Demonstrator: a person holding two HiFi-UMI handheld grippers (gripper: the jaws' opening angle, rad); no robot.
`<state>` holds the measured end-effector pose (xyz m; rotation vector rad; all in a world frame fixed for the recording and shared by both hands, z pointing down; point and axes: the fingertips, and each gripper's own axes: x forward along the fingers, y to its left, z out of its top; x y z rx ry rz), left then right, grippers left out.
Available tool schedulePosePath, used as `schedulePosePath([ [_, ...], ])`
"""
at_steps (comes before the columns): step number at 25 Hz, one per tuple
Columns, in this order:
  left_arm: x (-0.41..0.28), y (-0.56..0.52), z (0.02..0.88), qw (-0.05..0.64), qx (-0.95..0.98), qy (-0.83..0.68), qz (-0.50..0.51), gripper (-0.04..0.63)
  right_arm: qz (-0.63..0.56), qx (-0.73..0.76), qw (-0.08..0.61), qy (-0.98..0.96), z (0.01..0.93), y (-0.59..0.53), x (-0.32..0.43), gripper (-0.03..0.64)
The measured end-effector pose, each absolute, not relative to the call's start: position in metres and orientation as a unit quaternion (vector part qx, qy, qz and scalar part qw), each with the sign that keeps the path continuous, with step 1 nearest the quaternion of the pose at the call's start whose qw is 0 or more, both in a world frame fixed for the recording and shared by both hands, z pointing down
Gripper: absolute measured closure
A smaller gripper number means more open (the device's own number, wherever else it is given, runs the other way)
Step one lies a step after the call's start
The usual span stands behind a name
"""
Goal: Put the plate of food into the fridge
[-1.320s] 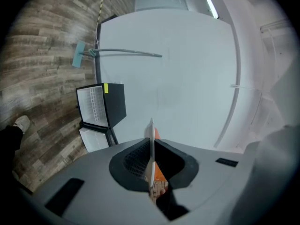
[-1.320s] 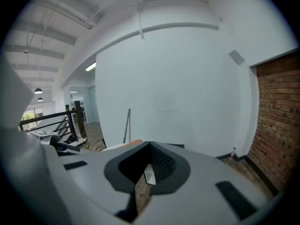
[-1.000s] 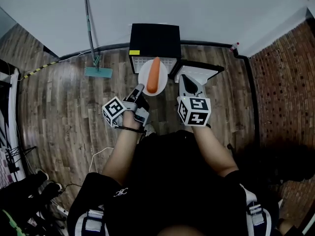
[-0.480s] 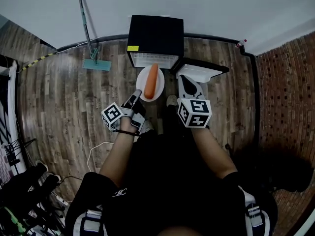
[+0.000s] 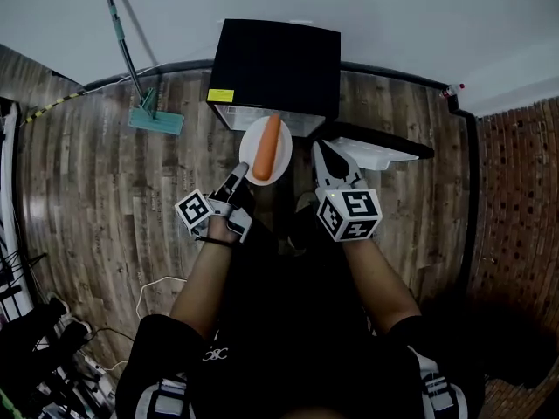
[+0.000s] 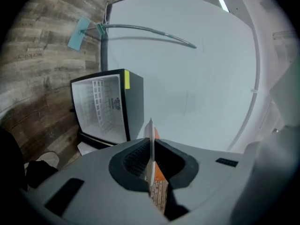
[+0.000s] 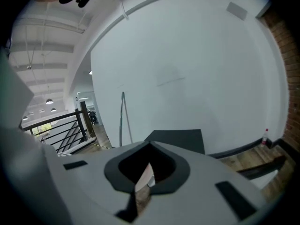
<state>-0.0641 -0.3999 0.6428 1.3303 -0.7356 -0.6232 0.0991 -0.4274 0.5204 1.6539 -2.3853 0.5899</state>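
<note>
A white plate (image 5: 249, 153) carrying a long orange carrot (image 5: 267, 147) hangs just in front of the open black mini fridge (image 5: 278, 59). My left gripper (image 5: 238, 178) is shut on the plate's near rim. In the left gripper view the plate (image 6: 150, 139) shows edge-on between the jaws, with the carrot (image 6: 156, 135) behind it and the fridge's white interior (image 6: 101, 109) to the left. My right gripper (image 5: 325, 157) is shut on nothing, beside the plate and next to the swung-open fridge door (image 5: 384, 153).
A green mop (image 5: 155, 120) leans on the white wall left of the fridge. A small bottle (image 5: 451, 90) stands by the baseboard at the right, near the brick wall. The floor is wood planks. Cables lie at the lower left.
The person has stepped closer, so the fridge now looms larger. The plate stays held before the fridge opening. The right gripper has drifted slightly left of the door.
</note>
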Motion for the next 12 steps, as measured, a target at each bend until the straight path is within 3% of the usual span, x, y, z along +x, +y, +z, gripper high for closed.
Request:
schedulePosePath([
  [8,-0.049,-0.438,0.839,0.672,0.613,-0.316,-0.271,0.566,0.145,0.539,0.065,-0.827,0.700,-0.468,0.089,0.603],
  [12,-0.039,-0.460,0.893,0.670,0.616,-0.304,-0.283,0.563,0.144,0.548,0.072,-0.821,0.752,-0.474,0.092,0.603],
])
